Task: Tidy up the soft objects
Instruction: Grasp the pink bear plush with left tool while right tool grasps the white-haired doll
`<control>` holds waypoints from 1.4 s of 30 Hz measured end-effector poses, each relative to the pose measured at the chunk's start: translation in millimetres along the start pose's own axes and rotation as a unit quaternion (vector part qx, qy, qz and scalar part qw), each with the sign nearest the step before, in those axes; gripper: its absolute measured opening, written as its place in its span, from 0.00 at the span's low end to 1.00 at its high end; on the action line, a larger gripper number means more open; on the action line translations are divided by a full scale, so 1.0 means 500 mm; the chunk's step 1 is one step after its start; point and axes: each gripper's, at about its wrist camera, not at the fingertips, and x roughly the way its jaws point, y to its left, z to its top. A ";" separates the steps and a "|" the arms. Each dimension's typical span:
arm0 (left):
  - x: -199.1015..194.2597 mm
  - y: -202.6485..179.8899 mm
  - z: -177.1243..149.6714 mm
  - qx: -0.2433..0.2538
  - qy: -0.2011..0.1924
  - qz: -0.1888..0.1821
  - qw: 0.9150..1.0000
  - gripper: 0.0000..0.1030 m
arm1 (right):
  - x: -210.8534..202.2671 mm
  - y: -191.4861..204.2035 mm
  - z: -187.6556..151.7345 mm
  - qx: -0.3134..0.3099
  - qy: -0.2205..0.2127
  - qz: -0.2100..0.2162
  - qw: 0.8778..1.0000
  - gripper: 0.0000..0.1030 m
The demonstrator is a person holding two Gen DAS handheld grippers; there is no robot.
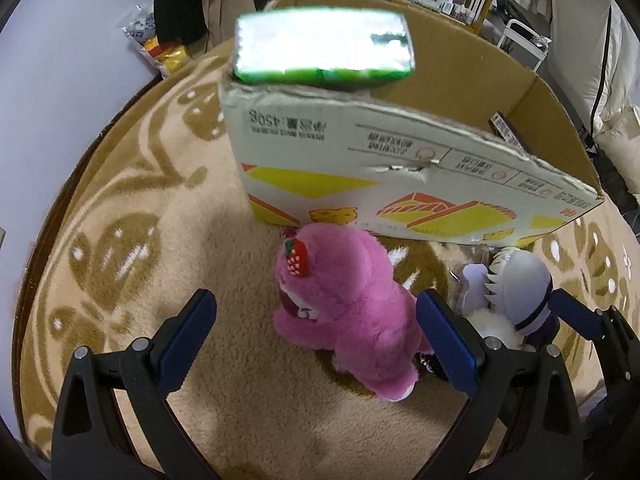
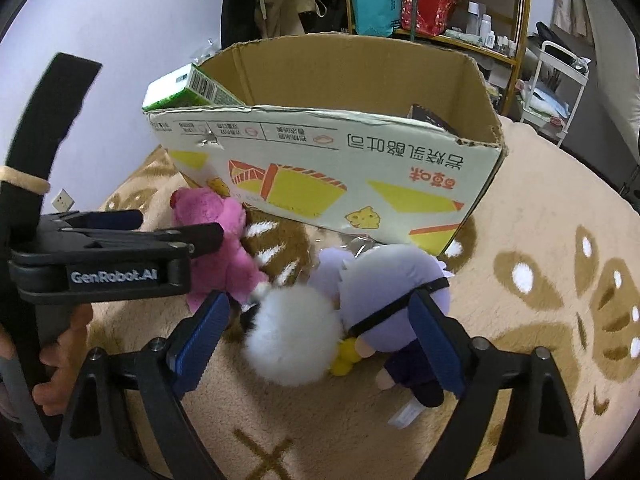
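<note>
while the green pack (image 1: 322, 46) tips into the cardboard box (image 1: 400, 184), both tongs, left (image 1: 316, 340) and right (image 2: 320, 332), gape spread, judged ready to close on the pink plush (image 1: 344, 304) and lavender doll (image 2: 384, 280).

- The cardboard box (image 2: 360, 168) is set open-topped on the blanket (image 2: 540, 320), with the shelf (image 2: 440, 4) behind it.
- A tissue pack (image 1: 322, 46) is perched tilted at the box's left corner, on the rim.
- The bear plush (image 1: 344, 308) is found on the blanket right in front of the box, toward its left end.
- The doll (image 2: 384, 292) is laid just right of the bear, also before the box.
- A fluffy ball (image 2: 294, 334) is pressed against the doll's near-left side.
</note>
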 end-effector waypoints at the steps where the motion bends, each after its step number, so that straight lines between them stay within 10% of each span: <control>1: 0.004 0.000 0.001 -0.001 0.003 -0.003 1.000 0.96 | -0.003 -0.002 -0.001 0.004 0.001 0.003 1.000 0.92; 16: 0.055 -0.013 0.011 0.011 0.030 -0.014 0.999 0.96 | 0.011 0.016 -0.003 -0.003 0.020 0.034 0.999 0.57; 35: 0.131 -0.039 0.033 0.033 0.057 -0.004 0.998 0.96 | 0.077 0.015 -0.018 0.009 0.077 0.058 0.995 0.54; 42: 0.132 -0.046 0.026 0.031 0.066 -0.022 0.997 0.81 | 0.079 0.012 -0.020 0.015 0.080 0.062 0.995 0.54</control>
